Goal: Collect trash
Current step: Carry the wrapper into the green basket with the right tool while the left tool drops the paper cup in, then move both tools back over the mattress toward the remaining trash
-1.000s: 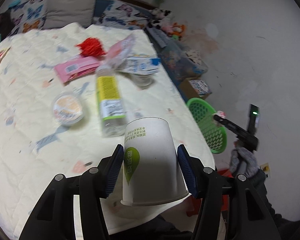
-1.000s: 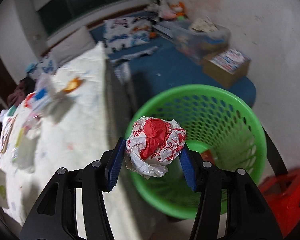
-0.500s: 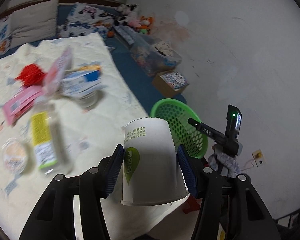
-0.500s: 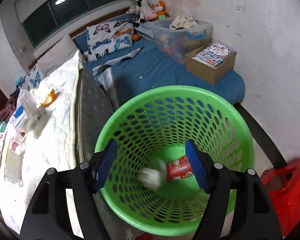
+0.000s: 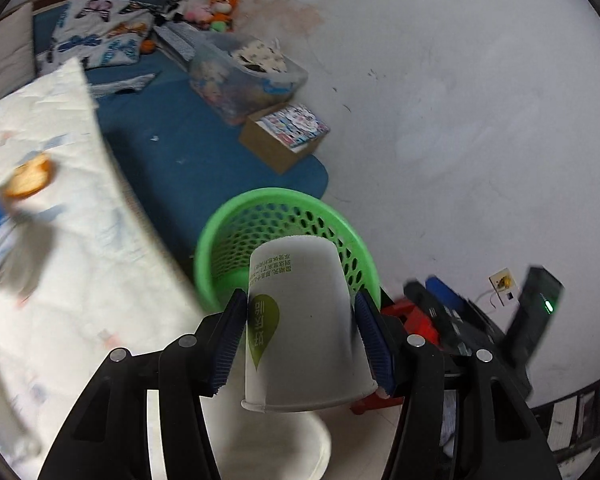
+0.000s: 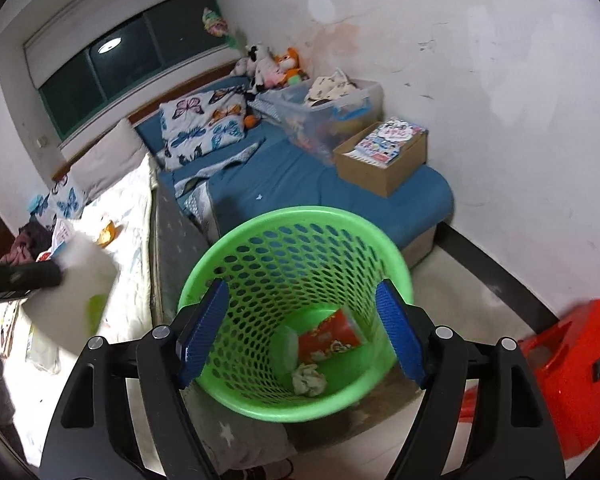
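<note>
A white paper cup (image 5: 300, 320) is being held upside down by the left gripper (image 5: 302, 336), low in the frame, before the green basket (image 5: 220, 240). The right gripper (image 6: 302, 330) has just been opening; nothing is being held between its wide fingers (image 6: 202, 332) above the basket, where a crumpled wrapper (image 6: 309, 378) is lying.

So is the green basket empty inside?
No, the green basket has a red wrapper and a crumpled paper ball at its bottom.

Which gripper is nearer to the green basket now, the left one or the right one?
Right. The right gripper hangs open directly above the green basket, looking into it. The left gripper, shut on the paper cup, is short of the basket, beside the bed.
</note>
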Tool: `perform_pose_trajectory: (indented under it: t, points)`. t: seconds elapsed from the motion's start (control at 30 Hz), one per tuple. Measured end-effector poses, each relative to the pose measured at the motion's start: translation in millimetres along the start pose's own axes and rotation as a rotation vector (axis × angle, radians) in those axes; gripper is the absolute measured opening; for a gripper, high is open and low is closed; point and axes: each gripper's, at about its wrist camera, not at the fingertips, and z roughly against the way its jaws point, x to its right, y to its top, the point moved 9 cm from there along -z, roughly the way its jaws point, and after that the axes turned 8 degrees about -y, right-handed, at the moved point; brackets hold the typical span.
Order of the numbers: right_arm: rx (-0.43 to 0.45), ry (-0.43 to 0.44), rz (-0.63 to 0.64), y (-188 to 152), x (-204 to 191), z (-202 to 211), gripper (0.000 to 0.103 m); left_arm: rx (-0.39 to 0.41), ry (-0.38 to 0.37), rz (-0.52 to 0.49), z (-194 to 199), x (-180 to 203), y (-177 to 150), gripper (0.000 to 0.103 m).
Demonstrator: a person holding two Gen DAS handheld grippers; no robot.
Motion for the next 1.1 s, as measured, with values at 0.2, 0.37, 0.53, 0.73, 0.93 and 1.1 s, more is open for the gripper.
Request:
perform_pose_trajectory:
  t: [0.2,0.37,0.53,0.73,0.93,1.1]
  points:
    - [-0.009,-0.001,-0.035,-11,12,2,0.076,-0.047,0.016,-0.031,-54,16,5,0.054]
    - [-0.011,0.006,-0.05,-19,19,9,0.076,-0.09,0.035,-0.053,-86,20,0,0.055]
    - [0.002,0.012,-0.071,-19,28,17,0.076,-0.119,0.087,-0.102,-109,19,-7,0.057]
    - [0.008,0.001,-0.081,-22,35,22,0.077,-0.118,0.073,-0.074,-110,15,-13,0.059]
    - [0.013,0.016,-0.081,-21,29,27,0.077,-0.064,0.058,-0.075,-71,16,-19,0.059]
    - [0.012,0.045,-0.034,-20,7,32,0.077,0.002,0.1,-0.099,-22,6,-28,0.059]
